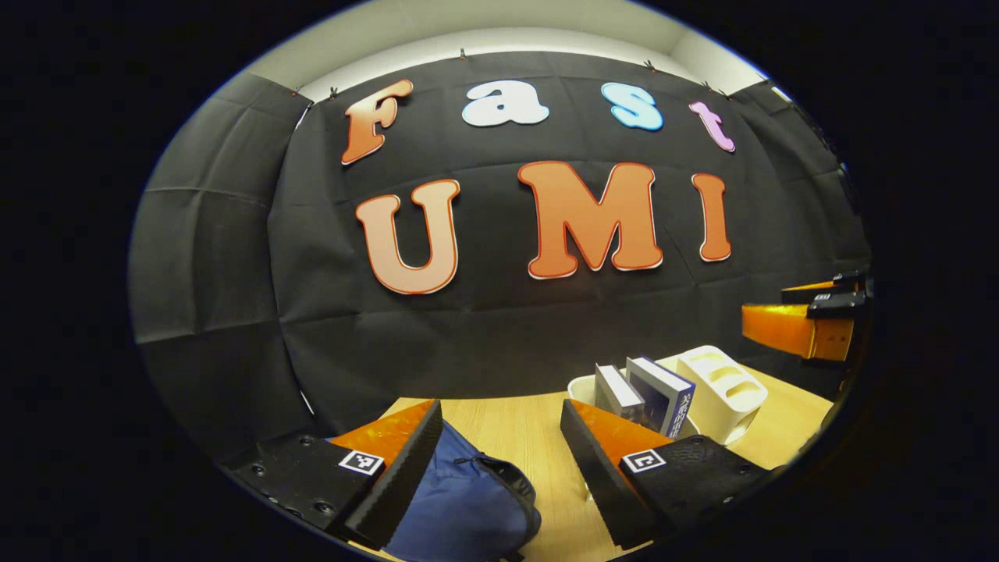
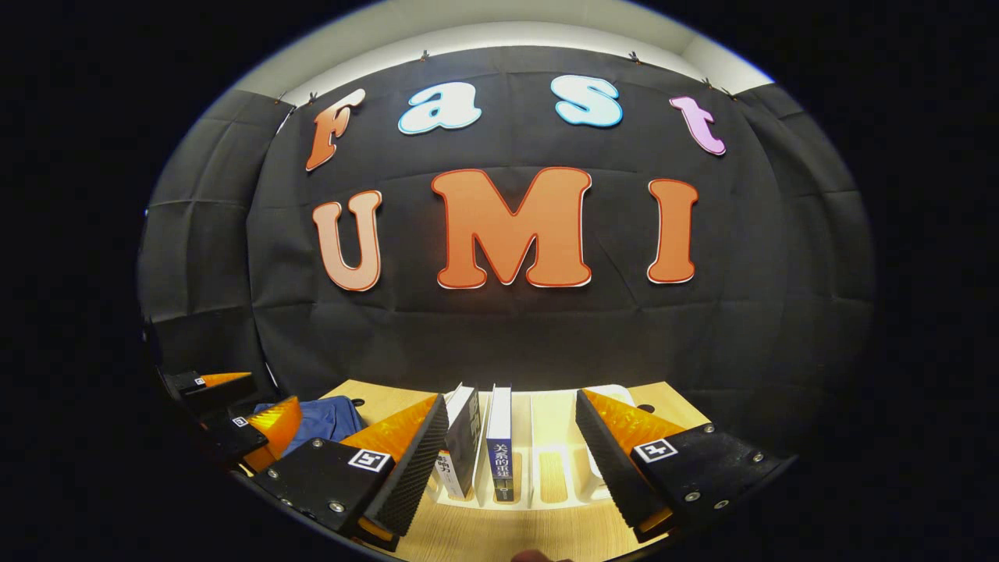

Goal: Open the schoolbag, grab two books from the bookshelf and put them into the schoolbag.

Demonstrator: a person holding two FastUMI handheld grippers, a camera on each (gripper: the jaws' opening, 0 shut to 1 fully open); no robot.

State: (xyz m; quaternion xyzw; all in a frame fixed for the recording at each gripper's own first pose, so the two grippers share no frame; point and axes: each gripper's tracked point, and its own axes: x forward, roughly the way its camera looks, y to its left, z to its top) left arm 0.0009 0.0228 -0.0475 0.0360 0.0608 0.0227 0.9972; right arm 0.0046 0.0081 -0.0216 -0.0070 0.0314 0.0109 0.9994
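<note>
My left gripper [image 1: 499, 460] spread wide above the blue schoolbag [image 1: 460, 499] at the table's [image 1: 515, 429] near edge, my right gripper [image 2: 511, 460] likewise spread (nothing pinched), facing two upright books [image 2: 488, 453] in the white bookshelf [image 2: 546, 460], toward the table's far edge.

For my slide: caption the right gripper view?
Open hand-held gripper faces two upright books in a white bookshelf on the wooden table.
</note>
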